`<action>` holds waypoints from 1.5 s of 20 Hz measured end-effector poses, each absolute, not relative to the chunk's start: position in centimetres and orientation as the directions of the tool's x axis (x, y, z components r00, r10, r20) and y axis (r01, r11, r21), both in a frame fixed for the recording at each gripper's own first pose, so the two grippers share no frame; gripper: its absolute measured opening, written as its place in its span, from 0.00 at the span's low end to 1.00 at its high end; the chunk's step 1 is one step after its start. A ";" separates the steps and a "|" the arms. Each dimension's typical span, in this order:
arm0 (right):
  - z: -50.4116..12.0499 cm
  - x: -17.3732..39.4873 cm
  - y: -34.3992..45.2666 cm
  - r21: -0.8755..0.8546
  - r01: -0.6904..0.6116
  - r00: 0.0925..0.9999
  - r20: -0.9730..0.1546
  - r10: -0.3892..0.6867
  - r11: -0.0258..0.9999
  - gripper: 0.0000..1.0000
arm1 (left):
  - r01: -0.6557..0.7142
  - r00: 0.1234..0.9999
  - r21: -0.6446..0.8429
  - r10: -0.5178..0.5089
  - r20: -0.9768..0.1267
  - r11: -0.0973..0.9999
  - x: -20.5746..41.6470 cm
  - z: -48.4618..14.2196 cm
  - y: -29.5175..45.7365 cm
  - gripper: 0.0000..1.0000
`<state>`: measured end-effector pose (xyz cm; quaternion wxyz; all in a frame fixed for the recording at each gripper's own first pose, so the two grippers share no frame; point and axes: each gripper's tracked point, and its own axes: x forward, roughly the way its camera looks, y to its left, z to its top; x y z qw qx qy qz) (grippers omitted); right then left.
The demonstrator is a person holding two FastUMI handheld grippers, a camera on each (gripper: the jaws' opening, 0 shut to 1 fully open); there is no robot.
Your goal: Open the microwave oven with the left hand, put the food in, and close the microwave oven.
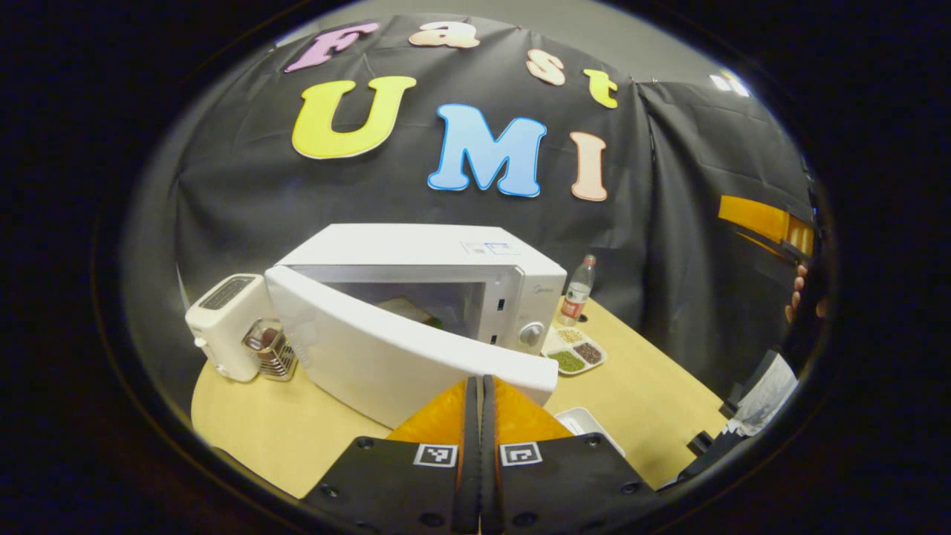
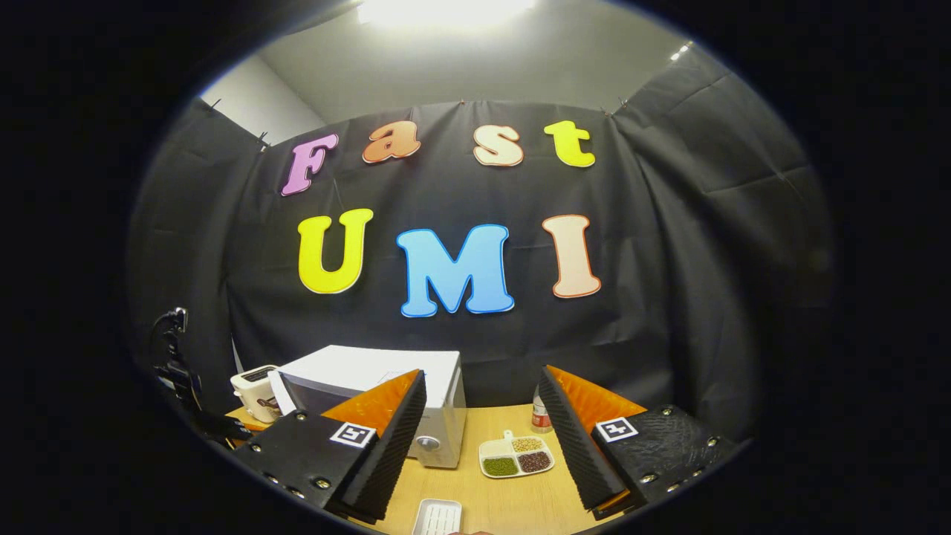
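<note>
Left gripper (image 1: 478, 416): fingers pressed together flat, no gap, nothing between them, pointing forward and slightly down, centred low in the left gripper view. Right gripper (image 2: 483, 438): fingers spread wide apart, holding nothing, raised and level, tips angled slightly inward in the right gripper view. At the far right edge of the left gripper view a hand (image 1: 806, 297) grips the other gripper's body, only its fingertips visible.

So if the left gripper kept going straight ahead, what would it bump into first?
Most likely the white microwave door, which hangs partly open right in front of the left gripper. Its jaws are closed and aim at the door's outer face near the free edge. Depth is hard to judge, so that is a best guess.
</note>
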<state>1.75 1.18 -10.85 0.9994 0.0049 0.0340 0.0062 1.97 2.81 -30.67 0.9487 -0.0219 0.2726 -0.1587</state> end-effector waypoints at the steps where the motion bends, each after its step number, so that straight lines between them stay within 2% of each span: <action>1: -11.0 1.8 0.7 0.008 -0.004 0.997 -0.075 0.004 1.000 0.92 | 0.293 0.796 -0.141 -0.323 -0.512 0.946 2.7 -30.9 2.1 0.07; 7: -10.8 2.1 -1.5 -0.015 0.037 0.997 -0.071 -0.038 0.999 0.92 | 0.309 0.799 -0.137 -0.335 -0.500 0.941 6.7 -31.5 -0.1 0.07; 18: -11.5 2.3 -3.6 -0.025 0.067 0.993 -0.096 -0.069 0.997 0.92 | 0.252 0.811 -0.134 -0.285 -0.510 0.958 13.3 -32.6 -1.7 0.09; 23: -11.7 2.7 -4.3 -0.030 0.075 0.992 -0.102 -0.077 0.997 0.92 | 0.235 0.812 -0.129 -0.267 -0.519 0.963 15.4 -33.4 -1.8 0.07; 26: -11.9 2.9 -4.7 -0.038 0.078 0.991 -0.107 -0.081 0.996 0.92 | 0.221 0.812 -0.136 -0.260 -0.522 0.966 16.3 -33.9 -1.9 0.10; 30: -12.4 3.4 -4.9 -0.035 0.084 0.989 -0.119 -0.088 0.996 0.92 | 0.210 0.817 -0.127 -0.245 -0.522 0.969 16.5 -34.1 -2.0 0.07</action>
